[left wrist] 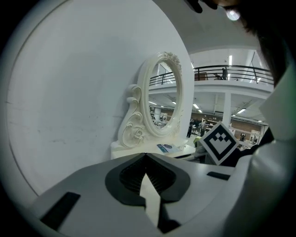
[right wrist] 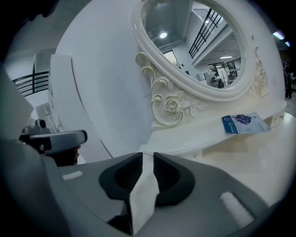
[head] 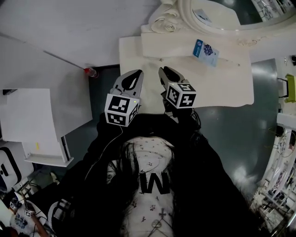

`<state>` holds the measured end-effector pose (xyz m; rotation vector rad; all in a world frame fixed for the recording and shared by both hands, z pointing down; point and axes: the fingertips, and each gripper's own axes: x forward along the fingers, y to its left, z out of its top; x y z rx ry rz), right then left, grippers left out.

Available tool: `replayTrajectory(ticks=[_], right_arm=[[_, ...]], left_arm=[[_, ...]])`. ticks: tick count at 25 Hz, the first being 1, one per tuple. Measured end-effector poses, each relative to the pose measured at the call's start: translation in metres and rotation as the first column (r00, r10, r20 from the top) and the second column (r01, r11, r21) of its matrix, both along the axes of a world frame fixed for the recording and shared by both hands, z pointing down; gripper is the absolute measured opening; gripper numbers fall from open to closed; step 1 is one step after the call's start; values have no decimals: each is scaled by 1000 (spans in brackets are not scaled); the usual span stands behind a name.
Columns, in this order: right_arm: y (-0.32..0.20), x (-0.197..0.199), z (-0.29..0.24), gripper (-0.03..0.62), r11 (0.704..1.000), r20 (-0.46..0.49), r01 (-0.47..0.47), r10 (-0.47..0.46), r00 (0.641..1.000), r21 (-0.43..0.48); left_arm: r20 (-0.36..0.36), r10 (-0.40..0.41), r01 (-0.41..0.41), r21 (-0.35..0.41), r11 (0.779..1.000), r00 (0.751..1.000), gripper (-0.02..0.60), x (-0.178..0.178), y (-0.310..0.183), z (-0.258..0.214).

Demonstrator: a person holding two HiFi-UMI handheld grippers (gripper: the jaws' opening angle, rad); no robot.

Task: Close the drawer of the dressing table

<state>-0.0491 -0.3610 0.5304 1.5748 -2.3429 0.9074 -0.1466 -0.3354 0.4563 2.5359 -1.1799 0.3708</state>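
Observation:
The white dressing table (head: pixel 222 88) stands ahead, with an oval carved mirror (head: pixel 217 14) at its back and a blue packet (head: pixel 206 52) on the raised tier. A small knob (right wrist: pixel 196 155) shows on that tier's front. No drawer sticks out in any view. My left gripper (head: pixel 138 72) hovers over the table's near left corner; its tips (left wrist: pixel 146 154) meet with nothing between them. My right gripper (head: pixel 163 70) hangs beside it, above the front edge. Its jaws (right wrist: pixel 147 154) stand a narrow gap apart, empty, pointing at the mirror's carved base (right wrist: pixel 172 107).
A white wall (head: pixel 69 28) runs along the table's left side. A white cabinet (head: pixel 32 120) stands at the left, with a small red object (head: pixel 90 71) on the dark floor (head: pixel 240 134) near the table corner. Racks and cables crowd the right edge (head: pixel 284 152).

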Motion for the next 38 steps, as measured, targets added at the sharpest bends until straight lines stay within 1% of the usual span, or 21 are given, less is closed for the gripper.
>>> replayTrajectory(ticks=[2, 6, 11, 17, 21, 26, 31, 38], right_arm=[[7, 2, -10, 72, 1000, 10, -25, 25, 1000, 17], [20, 6, -23, 72, 998, 26, -55, 54, 998, 40], [32, 17, -29, 72, 996, 32, -79, 77, 997, 48], [43, 26, -43, 72, 993, 49, -81, 77, 996, 84], [61, 33, -54, 72, 992, 42, -56, 52, 998, 112], [101, 48, -63, 72, 991, 54, -21, 15, 998, 129], [146, 74, -65, 72, 990, 71, -13, 3, 997, 140], [214, 98, -62, 72, 990, 94, 9, -22, 995, 143]], left_arm=[[-3, 26, -26, -8, 1000, 1000, 0, 4, 3, 4], [-7, 71, -71, -16, 997, 997, 0, 16, 5, 9], [-14, 113, -113, -3, 994, 993, 0, 33, 12, 6], [3, 104, -104, 18, 994, 995, 0, 41, 21, -2], [3, 82, -82, 30, 996, 997, 0, 50, 36, -8], [-10, 65, -65, 31, 997, 998, 0, 75, 71, -15], [8, 66, -67, 52, 996, 998, 0, 105, 118, -19], [23, 23, -24, 37, 999, 999, 0, 125, 193, -12]])
